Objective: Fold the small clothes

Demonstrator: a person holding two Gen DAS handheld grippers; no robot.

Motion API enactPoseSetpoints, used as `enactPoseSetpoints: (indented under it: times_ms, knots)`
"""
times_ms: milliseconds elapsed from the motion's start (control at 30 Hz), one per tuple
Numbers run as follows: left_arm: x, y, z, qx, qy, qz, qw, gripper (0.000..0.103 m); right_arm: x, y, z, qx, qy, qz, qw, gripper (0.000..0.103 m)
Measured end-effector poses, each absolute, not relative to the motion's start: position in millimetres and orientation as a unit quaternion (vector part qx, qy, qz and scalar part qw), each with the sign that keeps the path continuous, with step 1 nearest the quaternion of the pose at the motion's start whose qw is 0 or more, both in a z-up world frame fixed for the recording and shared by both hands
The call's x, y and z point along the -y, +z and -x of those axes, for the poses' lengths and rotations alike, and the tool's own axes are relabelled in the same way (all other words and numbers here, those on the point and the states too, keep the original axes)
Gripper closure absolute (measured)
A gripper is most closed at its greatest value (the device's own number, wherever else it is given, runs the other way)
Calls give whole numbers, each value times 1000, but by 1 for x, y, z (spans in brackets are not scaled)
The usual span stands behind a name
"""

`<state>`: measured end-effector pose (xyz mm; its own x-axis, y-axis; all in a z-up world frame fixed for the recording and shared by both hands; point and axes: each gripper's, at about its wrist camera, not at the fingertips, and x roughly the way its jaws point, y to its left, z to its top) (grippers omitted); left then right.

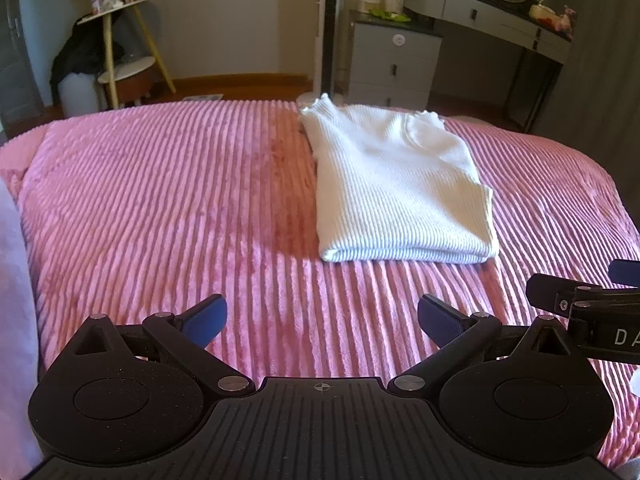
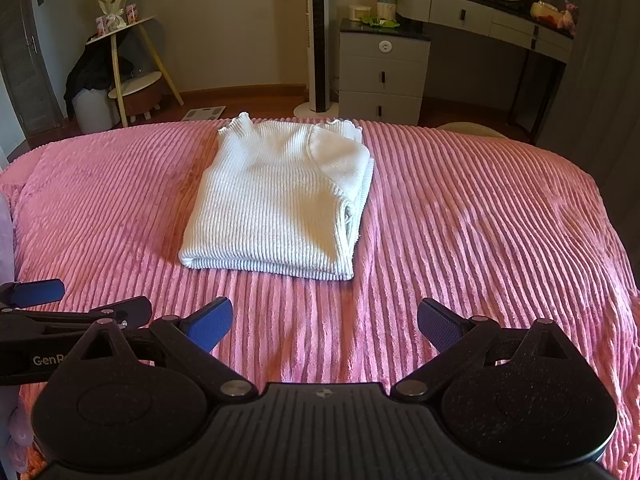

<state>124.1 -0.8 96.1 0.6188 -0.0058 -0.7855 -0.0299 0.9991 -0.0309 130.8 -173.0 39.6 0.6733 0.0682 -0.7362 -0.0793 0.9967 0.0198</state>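
A white ribbed knit top (image 1: 396, 188) lies folded into a neat rectangle on the pink ribbed bedspread (image 1: 168, 200). It also shows in the right wrist view (image 2: 280, 200), its folded edge nearest me. My left gripper (image 1: 322, 320) is open and empty, held above the blanket short of the top and to its left. My right gripper (image 2: 325, 322) is open and empty, short of the top's near edge. Each gripper shows at the edge of the other's view: the right one (image 1: 580, 292), the left one (image 2: 80, 300).
The bed's far edge drops to a wooden floor (image 2: 248, 98). Beyond stand a white tower fan (image 2: 316, 36), a grey drawer unit (image 2: 380, 76), a dressing table with a round mirror (image 2: 500, 20) and a small yellow-legged shelf (image 2: 128, 60). Pale cloth (image 1: 12, 280) sits at far left.
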Motion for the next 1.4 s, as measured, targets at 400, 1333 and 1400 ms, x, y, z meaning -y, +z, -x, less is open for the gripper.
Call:
enactPoseSetpoints:
  times_ms: [400,1333,1400]
  knots:
    - [-1,96,-126,-432,4,24,901,0,173,40,-130,-400,42,5,916,4]
    - [3,101,-126,-414,-10,6,910,0,175,41,-129,-394,39,7,918,4]
    - [4,102,-125,-413,-10,3,911,0,175,42,-129,-394,38,8,918,4]
